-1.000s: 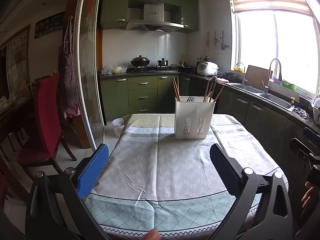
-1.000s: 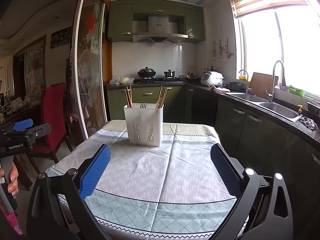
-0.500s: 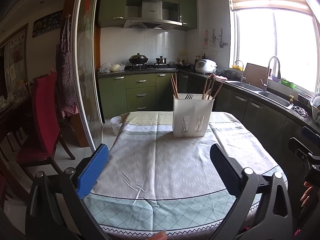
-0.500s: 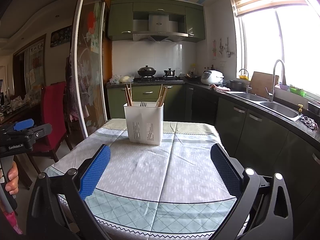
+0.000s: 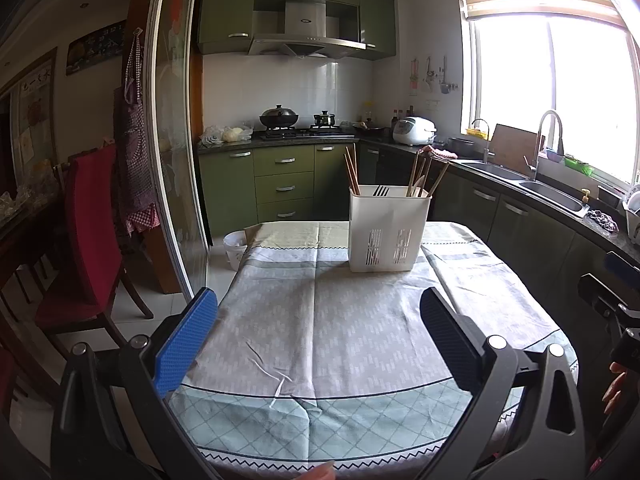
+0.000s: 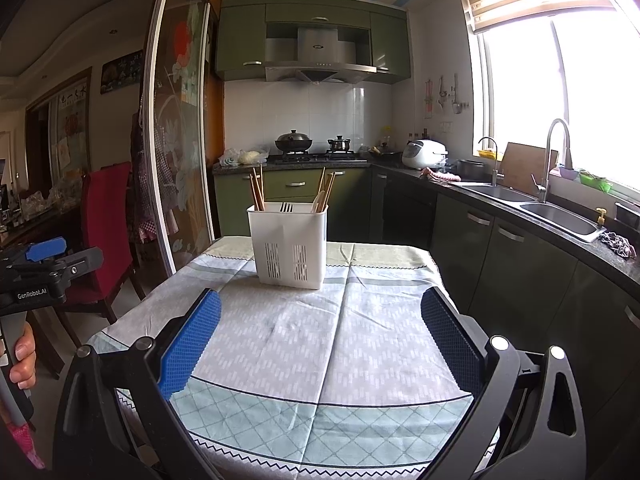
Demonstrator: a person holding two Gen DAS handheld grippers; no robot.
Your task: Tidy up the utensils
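Note:
A white slotted utensil holder (image 5: 387,232) stands upright at the far end of the table; it also shows in the right wrist view (image 6: 289,244). In it stand wooden chopsticks (image 5: 352,170) on the left, a dark fork (image 5: 381,191) in the middle, and more chopsticks with a pale spoon (image 5: 420,178) on the right. My left gripper (image 5: 318,336) is open and empty above the table's near end. My right gripper (image 6: 320,338) is open and empty, also over the near end. Both are well short of the holder.
The table wears a grey and teal patterned cloth (image 5: 340,320). A red chair (image 5: 86,232) and a glass sliding door (image 5: 172,140) stand at the left. A small white bin (image 5: 235,248) sits on the floor. Green cabinets and a sink counter (image 6: 560,216) run along the right.
Both cameras have shifted slightly; the holder looks a little nearer and lower in view. Both grippers stay open and empty.

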